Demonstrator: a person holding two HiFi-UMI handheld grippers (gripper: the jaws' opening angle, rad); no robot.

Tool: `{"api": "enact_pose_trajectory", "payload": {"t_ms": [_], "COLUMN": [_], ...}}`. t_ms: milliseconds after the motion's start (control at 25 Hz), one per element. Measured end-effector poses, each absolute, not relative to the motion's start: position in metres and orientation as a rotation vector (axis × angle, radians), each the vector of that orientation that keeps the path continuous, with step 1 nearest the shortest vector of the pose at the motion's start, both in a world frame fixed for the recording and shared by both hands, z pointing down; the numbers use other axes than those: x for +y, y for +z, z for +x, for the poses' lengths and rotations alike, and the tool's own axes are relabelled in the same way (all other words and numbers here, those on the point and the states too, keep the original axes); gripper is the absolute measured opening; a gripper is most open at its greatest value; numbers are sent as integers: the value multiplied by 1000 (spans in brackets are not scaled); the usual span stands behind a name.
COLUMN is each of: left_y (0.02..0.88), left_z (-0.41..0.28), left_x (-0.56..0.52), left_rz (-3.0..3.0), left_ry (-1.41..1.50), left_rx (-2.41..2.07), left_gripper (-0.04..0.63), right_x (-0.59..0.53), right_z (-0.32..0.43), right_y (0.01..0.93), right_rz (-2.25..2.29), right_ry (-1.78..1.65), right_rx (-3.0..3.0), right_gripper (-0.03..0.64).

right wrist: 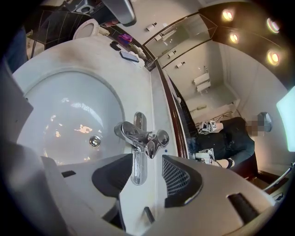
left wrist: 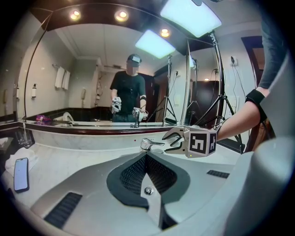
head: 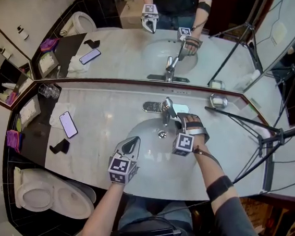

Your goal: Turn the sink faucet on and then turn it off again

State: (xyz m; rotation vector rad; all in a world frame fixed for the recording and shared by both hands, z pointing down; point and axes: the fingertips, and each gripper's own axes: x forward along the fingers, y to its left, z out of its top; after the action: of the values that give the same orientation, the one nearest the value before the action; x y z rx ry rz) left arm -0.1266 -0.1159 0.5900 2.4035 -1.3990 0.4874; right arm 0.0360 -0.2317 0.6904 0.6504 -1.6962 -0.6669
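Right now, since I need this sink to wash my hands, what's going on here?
A person stands at the sink with a gripper in each hand, working on the faucet. The right gripper is at the faucet with its jaws wide apart, lined up on the handle but not gripping it. The left gripper is shut and empty, hovering over the front of the basin. No stream of water shows.

The gripper (right wrist: 143,162) has its jaws wide apart, the faucet (right wrist: 138,136) just beyond their tips. Farther off lies the basin (right wrist: 55,101), its drain (right wrist: 95,141) left of the faucet.
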Motion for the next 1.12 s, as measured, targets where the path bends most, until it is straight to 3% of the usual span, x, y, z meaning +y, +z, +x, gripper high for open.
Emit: {"api": "enact_pose_trajectory", "payload": {"t_ms": [1120], "left_y": [609], "left_z": [-127], "left_x": [-111], "left_rz": [2374], "left_ry": [545], "left_rx": [-1374], "left_gripper": [8], "right_x": [-276], "right_z": [9], "right_y": [654], "right_rz": [664], "right_ry": [-669], "right_rx": [-1721], "right_gripper": [198]}}
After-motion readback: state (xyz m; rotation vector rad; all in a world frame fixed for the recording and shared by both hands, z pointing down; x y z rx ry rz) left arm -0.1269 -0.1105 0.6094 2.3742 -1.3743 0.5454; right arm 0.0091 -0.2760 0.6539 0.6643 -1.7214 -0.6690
